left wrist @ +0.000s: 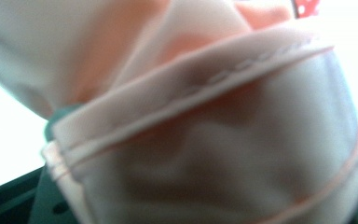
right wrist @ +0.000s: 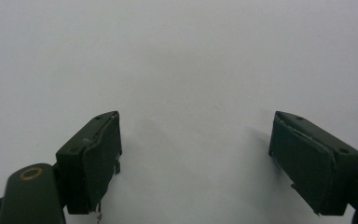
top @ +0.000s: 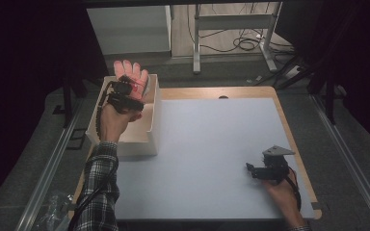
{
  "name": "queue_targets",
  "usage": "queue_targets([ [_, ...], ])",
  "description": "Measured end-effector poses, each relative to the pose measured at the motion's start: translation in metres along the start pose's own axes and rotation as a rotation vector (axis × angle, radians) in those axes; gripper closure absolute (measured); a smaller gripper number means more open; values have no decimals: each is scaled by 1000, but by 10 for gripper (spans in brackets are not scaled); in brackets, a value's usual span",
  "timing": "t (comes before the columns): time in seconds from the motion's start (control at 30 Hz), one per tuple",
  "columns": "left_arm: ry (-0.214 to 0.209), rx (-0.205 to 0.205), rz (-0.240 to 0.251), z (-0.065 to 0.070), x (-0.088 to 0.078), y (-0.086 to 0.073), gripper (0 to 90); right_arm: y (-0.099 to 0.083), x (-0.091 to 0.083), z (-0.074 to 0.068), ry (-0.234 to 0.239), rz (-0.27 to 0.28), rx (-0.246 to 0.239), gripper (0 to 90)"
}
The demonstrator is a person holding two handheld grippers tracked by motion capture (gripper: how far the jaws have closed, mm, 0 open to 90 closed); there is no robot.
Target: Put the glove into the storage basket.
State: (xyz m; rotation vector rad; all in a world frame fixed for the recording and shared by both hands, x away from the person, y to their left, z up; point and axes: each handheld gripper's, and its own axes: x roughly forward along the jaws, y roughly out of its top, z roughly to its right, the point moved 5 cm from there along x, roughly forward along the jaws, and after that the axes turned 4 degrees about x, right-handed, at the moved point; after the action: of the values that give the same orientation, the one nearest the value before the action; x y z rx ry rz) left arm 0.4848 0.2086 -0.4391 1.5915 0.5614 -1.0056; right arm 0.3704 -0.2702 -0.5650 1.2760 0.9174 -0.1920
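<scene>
A pink glove (top: pixel 131 72) stands fingers-up over the far end of a white open box (top: pixel 152 126) at the table's left side. My left gripper (top: pixel 125 91) is shut on the glove's cuff, just above the box. In the left gripper view the glove's stitched hem (left wrist: pixel 205 88) sits right against the camera, blurred, and hides the jaws. My right gripper (top: pixel 248 168) rests low over the pale grey mat (top: pixel 212 139) near the front right. It is open, with wide-set jaws and nothing between them (right wrist: pixel 196 158).
The mat covers a wooden table whose edge (top: pixel 294 144) shows along the right and back. Behind the table stand metal desk legs (top: pixel 196 43) and floor cables (top: pixel 245 43). Crumpled plastic (top: pixel 53 211) lies on the floor at front left.
</scene>
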Motion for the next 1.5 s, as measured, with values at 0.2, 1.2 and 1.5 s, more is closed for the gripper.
queue_targets([
  [0.2,4,0,-37,-4,23,-12,347,0,0,0,0,-1,0,172],
  [1.2,-65,43,-258,15,98,-26,300,0,0,0,1,-1,-1,172],
  [1.5,-139,3,-288,10,107,-30,166,0,0,0,1,-1,-1,172],
])
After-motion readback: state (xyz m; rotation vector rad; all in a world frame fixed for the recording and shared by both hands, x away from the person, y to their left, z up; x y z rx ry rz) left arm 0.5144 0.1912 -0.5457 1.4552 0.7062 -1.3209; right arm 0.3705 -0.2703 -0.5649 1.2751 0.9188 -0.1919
